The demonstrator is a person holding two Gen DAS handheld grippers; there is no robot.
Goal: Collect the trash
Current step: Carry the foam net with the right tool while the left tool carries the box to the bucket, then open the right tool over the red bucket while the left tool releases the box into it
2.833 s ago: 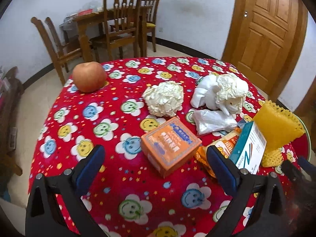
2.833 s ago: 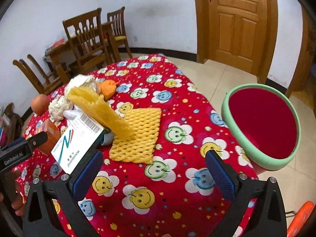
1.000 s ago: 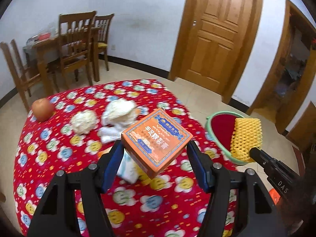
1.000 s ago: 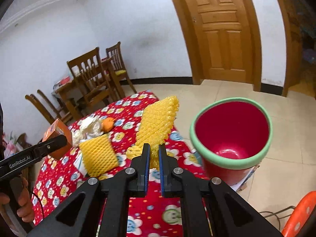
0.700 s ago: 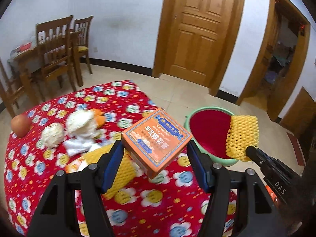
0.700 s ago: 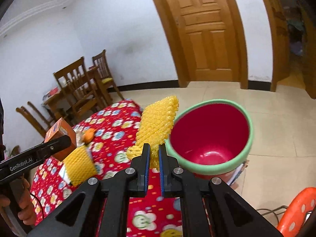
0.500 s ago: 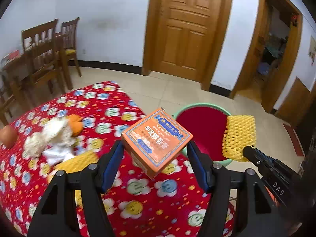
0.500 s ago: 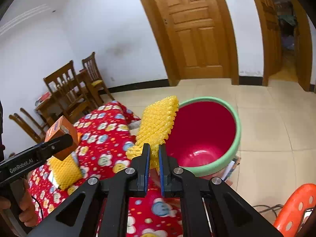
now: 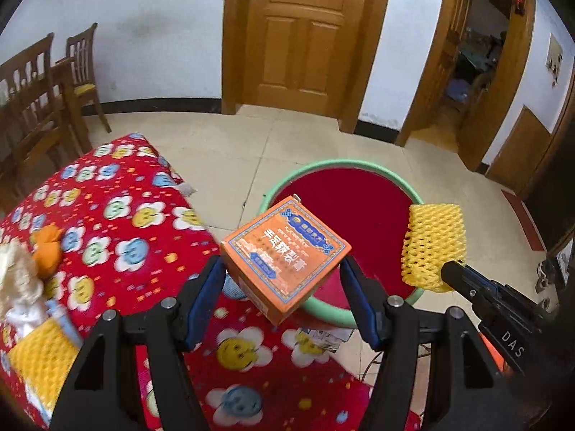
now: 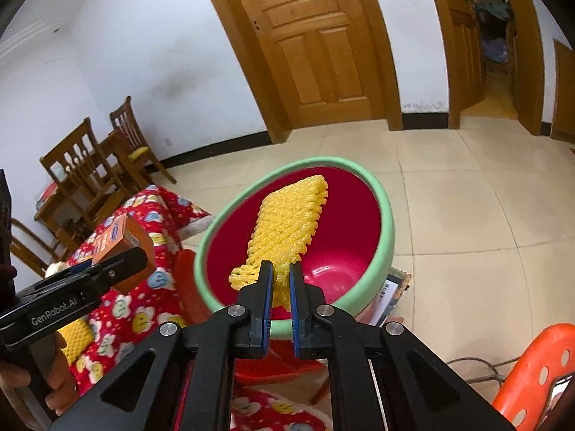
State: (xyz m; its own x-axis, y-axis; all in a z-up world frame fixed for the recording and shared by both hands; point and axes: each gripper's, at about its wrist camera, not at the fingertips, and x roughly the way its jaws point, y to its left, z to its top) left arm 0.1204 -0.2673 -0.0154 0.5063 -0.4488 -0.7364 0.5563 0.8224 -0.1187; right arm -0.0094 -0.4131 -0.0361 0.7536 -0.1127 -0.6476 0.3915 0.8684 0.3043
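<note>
Orange box (image 9: pixel 285 259) — pinched corner to corner between the blue pads of the left tool (image 9: pixel 284 287), tilted, held in the air at the tabletop's (image 9: pixel 118 215) edge nearest the bin (image 9: pixel 345 168), overlapping the bin's near rim in the left wrist view. In the right wrist view the same box (image 10: pixel 118 240) sits at the tip of the left tool (image 10: pixel 107 269), over the tabletop's corner (image 10: pixel 158 201).

Yellow foam net (image 10: pixel 287 230) — clamped at its lower end by the right tool (image 10: pixel 280 287), pads pressed nearly together on it. The rest of the net stands up and leans out over the bin's (image 10: pixel 386 222) red inside. From the left wrist view the net (image 9: pixel 433 244) hangs at the right tool's tip (image 9: pixel 445 273), above the bin's right rim.

Bin: green rim, red inside, standing on the floor (image 10: pixel 467 197) just beside the tabletop; paper (image 10: pixel 390 294) lies under its base.

On the tabletop, red smiley cloth: a second yellow net (image 9: pixel 39 355) near the lower left edge, white crumpled stuff (image 9: pixel 16 287) and an orange scrap (image 9: pixel 48 248) at the left edge.

Beyond: wooden door (image 9: pixel 302 36), chairs (image 9: pixel 46 86) by the wall, an orange plastic stool (image 10: pixel 535 370) at the lower right.
</note>
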